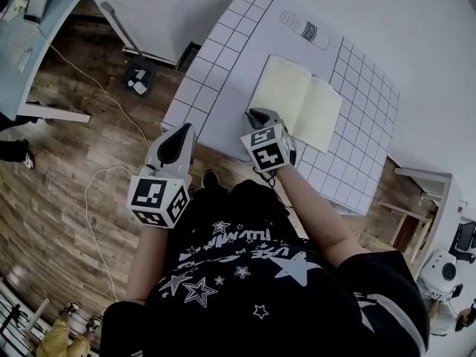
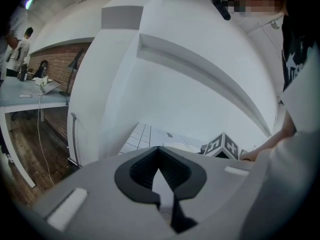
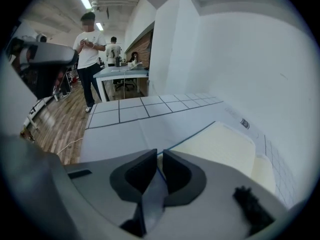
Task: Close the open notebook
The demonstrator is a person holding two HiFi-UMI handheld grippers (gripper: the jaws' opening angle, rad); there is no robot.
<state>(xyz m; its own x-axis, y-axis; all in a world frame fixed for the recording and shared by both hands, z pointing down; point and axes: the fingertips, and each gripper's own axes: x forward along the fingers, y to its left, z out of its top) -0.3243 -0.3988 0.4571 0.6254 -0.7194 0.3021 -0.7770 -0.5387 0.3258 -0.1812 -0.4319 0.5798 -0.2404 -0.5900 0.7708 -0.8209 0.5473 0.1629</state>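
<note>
The open notebook (image 1: 297, 103) lies on the white gridded table (image 1: 216, 58), cream pages up, its blue cover edge showing in the right gripper view (image 3: 220, 144). My right gripper (image 1: 256, 115) sits at the notebook's near left corner. Its jaws (image 3: 160, 154) stand narrow, shut on the edge of the left cover and pages. My left gripper (image 1: 181, 129) hovers at the table's near left edge, away from the notebook, and its jaws (image 2: 159, 149) meet at the tips with nothing between them.
A bottle outline is printed on the table (image 1: 305, 30) beyond the notebook. A white cable (image 1: 89, 192) trails over the wooden floor at the left. A pale desk (image 1: 30, 50) stands at the far left. People (image 3: 89, 49) stand in the room behind.
</note>
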